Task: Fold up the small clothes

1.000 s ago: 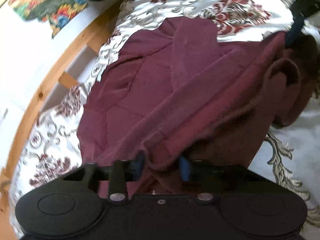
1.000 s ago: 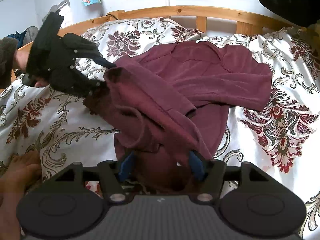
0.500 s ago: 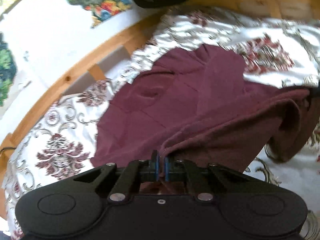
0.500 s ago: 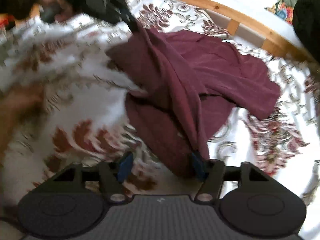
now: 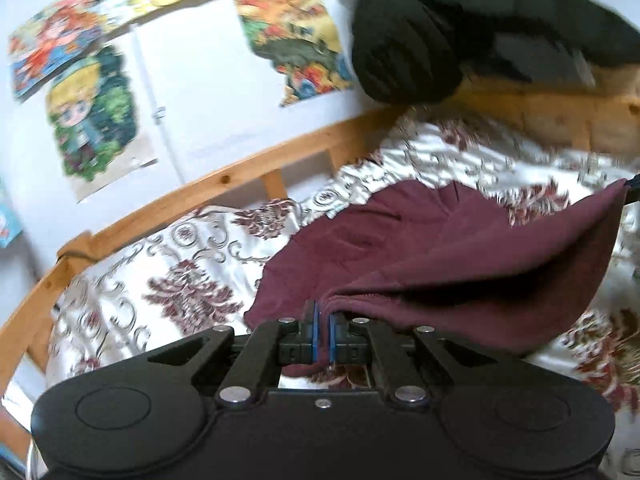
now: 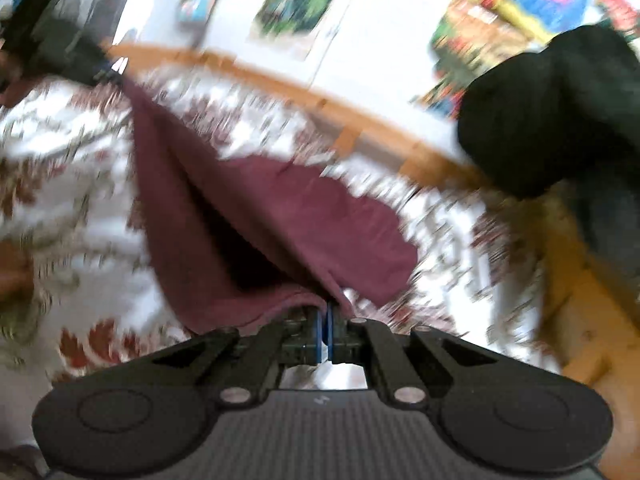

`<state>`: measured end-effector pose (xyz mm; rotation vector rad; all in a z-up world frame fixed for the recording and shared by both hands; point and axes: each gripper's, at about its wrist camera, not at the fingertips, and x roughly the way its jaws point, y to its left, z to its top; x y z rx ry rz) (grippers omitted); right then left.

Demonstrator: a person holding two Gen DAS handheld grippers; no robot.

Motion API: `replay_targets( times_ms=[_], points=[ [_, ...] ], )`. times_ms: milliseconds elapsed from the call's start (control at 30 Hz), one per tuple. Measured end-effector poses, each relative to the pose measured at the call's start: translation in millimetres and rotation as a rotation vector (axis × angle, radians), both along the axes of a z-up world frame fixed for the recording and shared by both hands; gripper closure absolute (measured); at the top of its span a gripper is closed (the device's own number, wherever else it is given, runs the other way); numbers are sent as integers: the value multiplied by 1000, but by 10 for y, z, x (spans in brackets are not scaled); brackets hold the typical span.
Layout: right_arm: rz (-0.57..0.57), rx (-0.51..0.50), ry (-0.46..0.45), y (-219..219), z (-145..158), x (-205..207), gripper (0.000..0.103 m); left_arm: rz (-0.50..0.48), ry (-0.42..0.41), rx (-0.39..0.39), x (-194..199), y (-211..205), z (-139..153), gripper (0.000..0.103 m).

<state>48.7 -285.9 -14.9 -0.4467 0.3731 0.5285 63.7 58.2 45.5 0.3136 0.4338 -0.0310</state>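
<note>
Hem of the maroon garment [image 5: 460, 264] now lifts off the bedspread [image 5: 168, 280]; I have left gripper [image 5: 322, 322] and right gripper [image 6: 323, 322] clamped on it, ready to fold.

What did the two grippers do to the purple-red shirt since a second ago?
Both grippers were open around the maroon shirt a second ago. Now the left gripper and the right gripper are shut on its edge and have lifted it, stretched between them, off the flowery bedspread. The shirt's far part still lies on the bed.
</note>
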Motion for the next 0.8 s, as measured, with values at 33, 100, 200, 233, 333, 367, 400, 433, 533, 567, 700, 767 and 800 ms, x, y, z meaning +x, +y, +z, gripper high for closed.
replay_targets(
  times_ms=[33,100,200,233,333,367,400,433,533,567,700,767,800],
  points=[
    [8,19,5,-48,71,-31,101,-2,-5,-22,-94,38,26,98],
    [29,32,8,-109,194,-95,101,-5,-13,-53,-263,78,64,98],
    [71,4,23,-132,293,-203,101,-9,2,-93,-473,90,41,98],
    [83,-31,33,-109,270,-218,101,-19,22,-98,-519,82,-7,99],
    [144,-152,121,-42,90,-233,101,-65,103,-83,-595,29,-234,99],
    [164,-191,153,-13,25,-240,101,-80,132,-71,-617,14,-318,98],
    [181,-228,183,13,-37,-243,101,-96,159,-64,-636,10,-389,98],
    [200,-253,227,22,-96,-232,100,-116,193,-60,-656,14,-466,98],
    [234,-283,307,42,-188,-226,100,-145,253,-56,-717,49,-624,98],
    [243,-283,323,40,-186,-224,99,-148,265,-61,-728,60,-660,98],
    [262,-288,359,41,-168,-160,61,-143,286,-75,-766,93,-766,98],
    [262,-353,355,64,-205,-145,27,-135,290,-74,-756,125,-794,98],
    [278,-380,359,66,-227,-148,27,-129,291,-76,-755,143,-805,98]
  ],
)
